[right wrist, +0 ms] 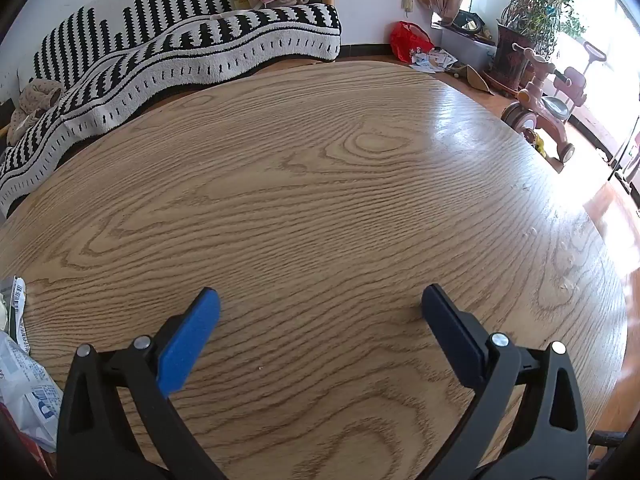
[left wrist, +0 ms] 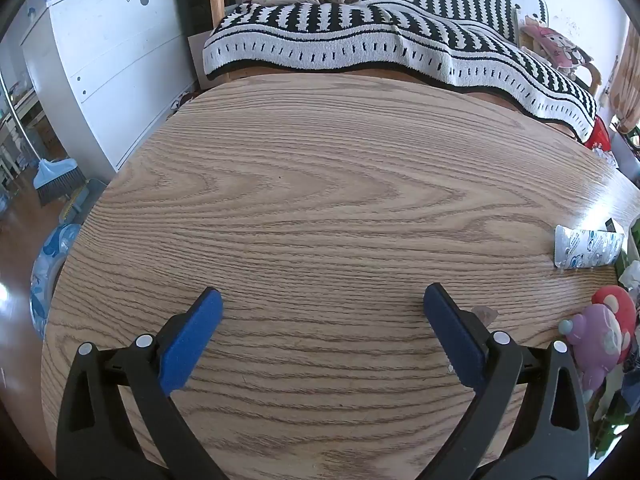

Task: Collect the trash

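Note:
My left gripper [left wrist: 322, 300] is open and empty over the bare wooden table [left wrist: 320, 184]. A white and blue snack wrapper [left wrist: 586, 249] lies at the table's right edge, far right of the left gripper. A small brownish scrap [left wrist: 485, 314] lies just right of its right finger. My right gripper [right wrist: 320, 300] is open and empty over the same table [right wrist: 320, 184]. A white and blue plastic wrapper [right wrist: 26, 392] lies at the far left of the right wrist view, with another printed wrapper [right wrist: 16, 300] above it.
A pink and purple plush toy [left wrist: 604, 332] and crumpled paper [left wrist: 632, 274] sit at the table's right edge. A sofa with a black and white blanket [left wrist: 380, 36] runs behind the table. A white cabinet [left wrist: 104, 60] and broom [left wrist: 56, 178] stand left. A child's tricycle [right wrist: 548, 100] and plants [right wrist: 536, 12] stand right.

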A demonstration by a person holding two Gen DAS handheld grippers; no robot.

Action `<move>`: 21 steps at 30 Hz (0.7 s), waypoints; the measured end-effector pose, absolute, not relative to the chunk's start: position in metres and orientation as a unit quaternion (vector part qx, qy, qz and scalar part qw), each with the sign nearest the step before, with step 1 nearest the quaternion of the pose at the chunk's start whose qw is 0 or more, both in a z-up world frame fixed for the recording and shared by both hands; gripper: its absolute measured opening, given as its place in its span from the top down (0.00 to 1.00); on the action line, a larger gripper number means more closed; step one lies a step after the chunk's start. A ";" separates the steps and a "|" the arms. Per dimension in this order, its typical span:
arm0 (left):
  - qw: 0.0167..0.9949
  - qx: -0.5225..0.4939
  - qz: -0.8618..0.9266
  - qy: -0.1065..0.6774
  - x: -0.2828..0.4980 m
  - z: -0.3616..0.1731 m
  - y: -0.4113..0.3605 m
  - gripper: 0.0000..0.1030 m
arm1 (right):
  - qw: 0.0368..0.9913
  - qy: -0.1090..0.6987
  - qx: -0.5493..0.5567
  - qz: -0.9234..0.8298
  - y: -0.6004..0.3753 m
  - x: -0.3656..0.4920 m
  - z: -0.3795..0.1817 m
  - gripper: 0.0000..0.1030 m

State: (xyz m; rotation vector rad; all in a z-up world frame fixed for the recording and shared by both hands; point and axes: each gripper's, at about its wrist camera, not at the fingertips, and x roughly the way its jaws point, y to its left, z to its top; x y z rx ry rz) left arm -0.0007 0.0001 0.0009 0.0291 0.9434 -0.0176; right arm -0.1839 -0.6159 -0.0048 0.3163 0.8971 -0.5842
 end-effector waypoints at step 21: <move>0.888 0.015 -0.008 0.459 0.000 0.000 0.000 0.06 | 0.846 0.430 0.149 -0.278 -0.616 -0.184 -0.005 0.05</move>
